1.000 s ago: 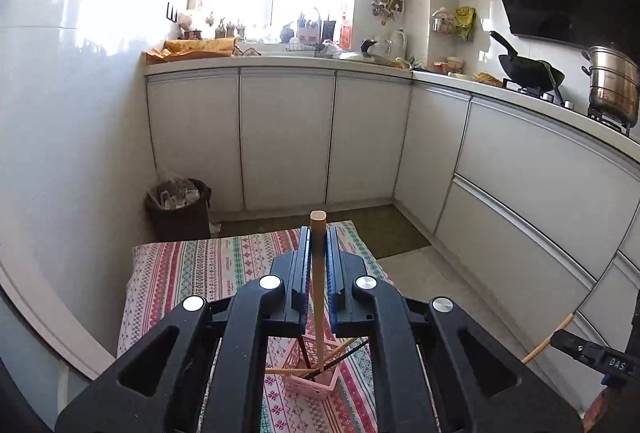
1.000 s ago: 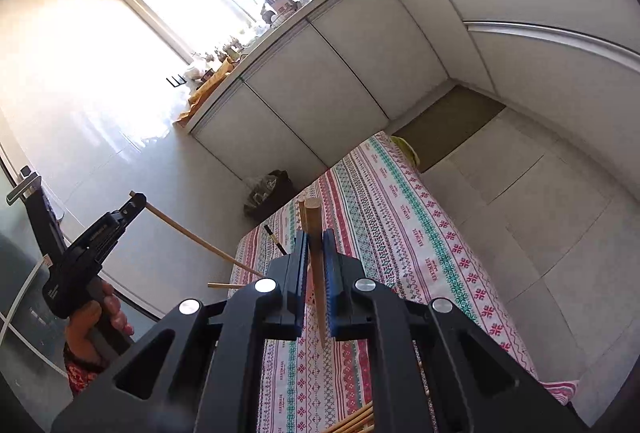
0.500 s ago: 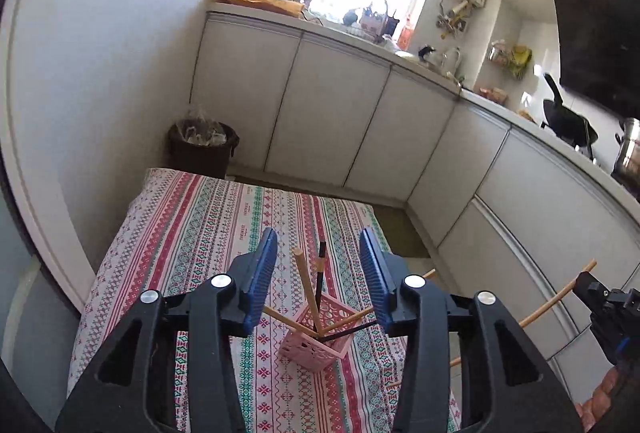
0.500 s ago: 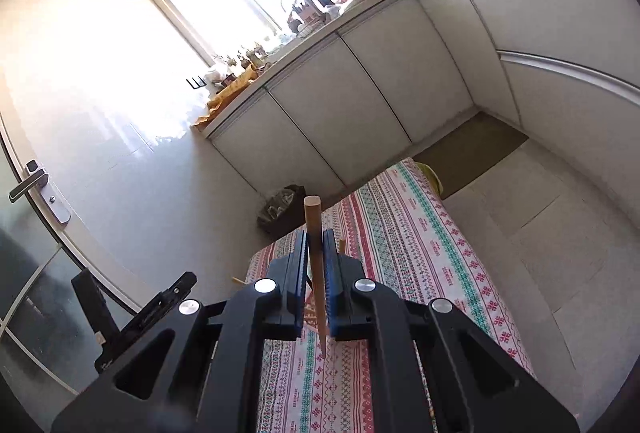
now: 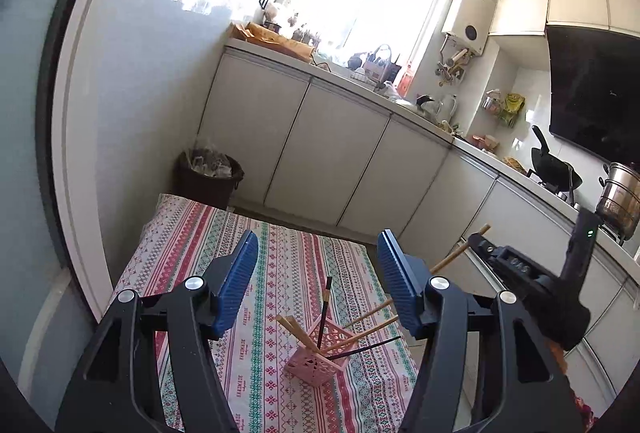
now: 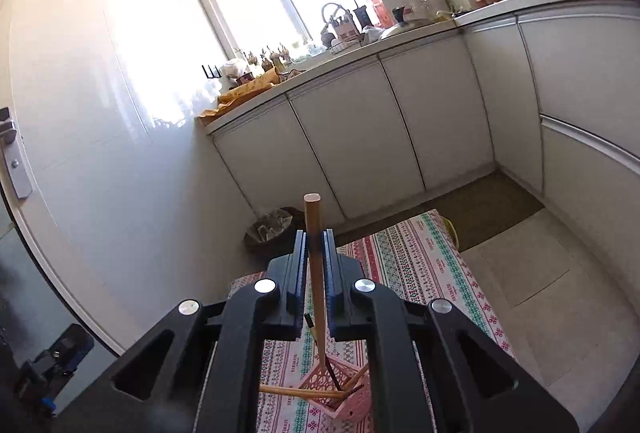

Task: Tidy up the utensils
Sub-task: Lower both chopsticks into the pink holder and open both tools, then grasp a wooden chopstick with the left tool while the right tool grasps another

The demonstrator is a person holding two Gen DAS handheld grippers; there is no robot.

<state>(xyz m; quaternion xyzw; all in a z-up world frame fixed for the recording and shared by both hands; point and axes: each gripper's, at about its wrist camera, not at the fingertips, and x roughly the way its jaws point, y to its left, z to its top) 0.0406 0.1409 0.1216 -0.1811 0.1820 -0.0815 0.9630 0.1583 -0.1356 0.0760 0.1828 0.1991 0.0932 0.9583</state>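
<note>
A small pink basket (image 5: 316, 361) stands on the striped tablecloth (image 5: 280, 265) and holds several wooden and black chopsticks (image 5: 352, 339). My left gripper (image 5: 316, 285) is open and empty, above and behind the basket. My right gripper (image 6: 316, 245) is shut on a wooden chopstick (image 6: 314, 253), held nearly upright with its lower tip at the basket (image 6: 340, 393). In the left wrist view the right gripper (image 5: 532, 285) sits at the right with its chopstick (image 5: 460, 255) angled down behind the left gripper's right finger.
White kitchen cabinets (image 5: 332, 157) run along the back and right. A dark bin (image 5: 208, 177) stands beyond the table's far left corner. A wok (image 5: 556, 165) and steel pot (image 5: 618, 193) sit on the right counter. Tiled floor (image 6: 540, 273) lies right of the table.
My left gripper opened and let its wooden chopstick go into the basket, then pulled back. My right gripper swung its chopstick in over the basket, tip down.
</note>
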